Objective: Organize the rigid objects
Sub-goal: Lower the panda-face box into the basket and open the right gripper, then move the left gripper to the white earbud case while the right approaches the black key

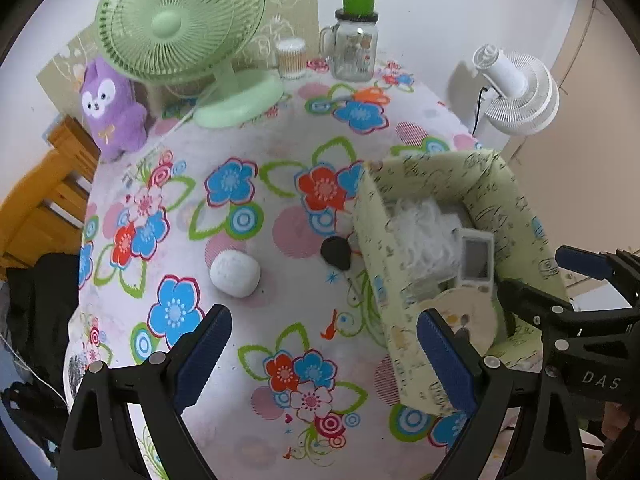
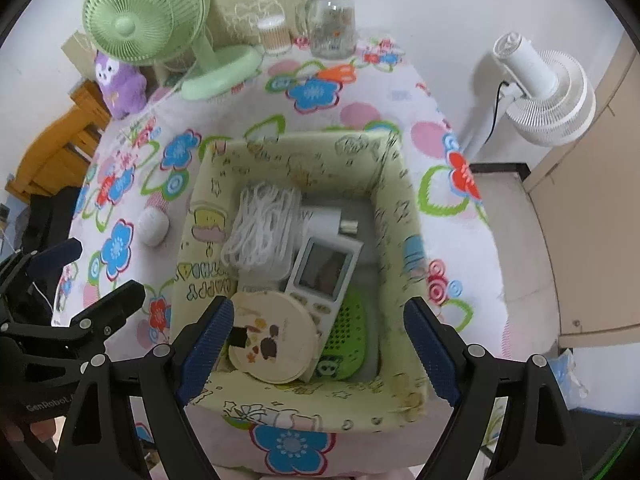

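My right claw (image 2: 316, 350) hangs tilted down over the box (image 2: 304, 408), spread wide, holding nothing. My left claw (image 1: 324, 354), equally spread and unloaded, points down at the tablecloth (image 1: 280, 240).

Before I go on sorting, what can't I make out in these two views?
- Black object, left wrist view: partly behind the box wall; absent from the right view; identity unclear.
- Grey item, right wrist view: overlapped by the cord bundle and remote.
- Green perforated item: mostly under the remote and round disc.
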